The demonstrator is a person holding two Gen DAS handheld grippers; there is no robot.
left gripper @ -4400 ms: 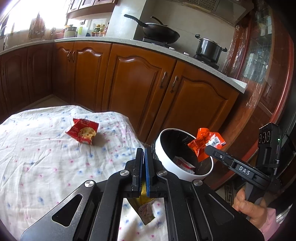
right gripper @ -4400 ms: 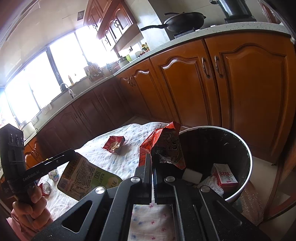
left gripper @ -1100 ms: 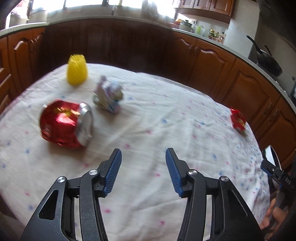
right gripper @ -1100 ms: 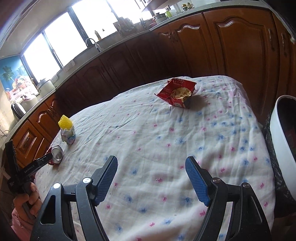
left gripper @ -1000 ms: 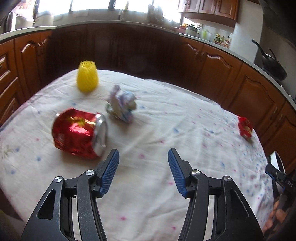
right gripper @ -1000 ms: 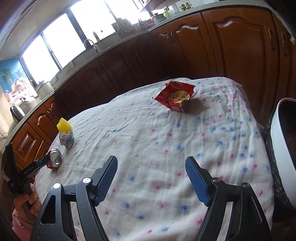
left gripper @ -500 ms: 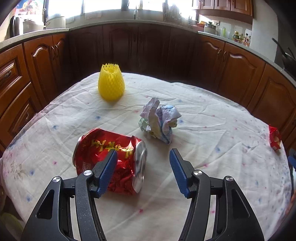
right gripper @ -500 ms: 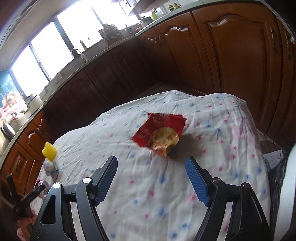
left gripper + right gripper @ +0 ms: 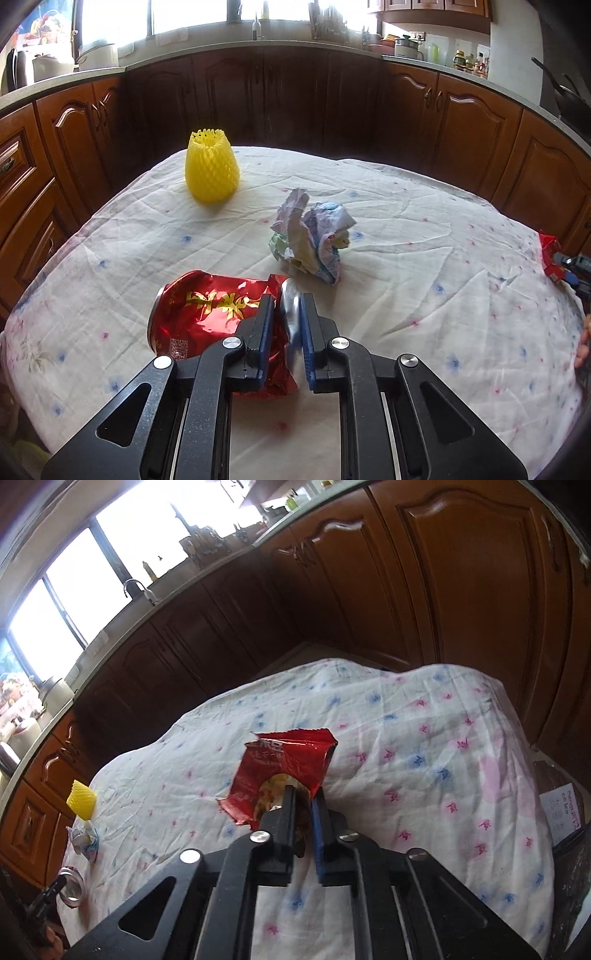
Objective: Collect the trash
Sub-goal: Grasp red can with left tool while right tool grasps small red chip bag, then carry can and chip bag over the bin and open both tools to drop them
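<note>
Two grips: left gripper pinches can; right gripper wrapper.

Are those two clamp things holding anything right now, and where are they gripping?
The left gripper is closing on the crushed red can at its silver end rim. The right gripper pinches the red snack wrapper at its near edge.

My left gripper, open a second ago, is closing on the crushed red can's silver end at 6 o'clock. My right gripper, then wide open, now pinches the red snack wrapper.
</note>
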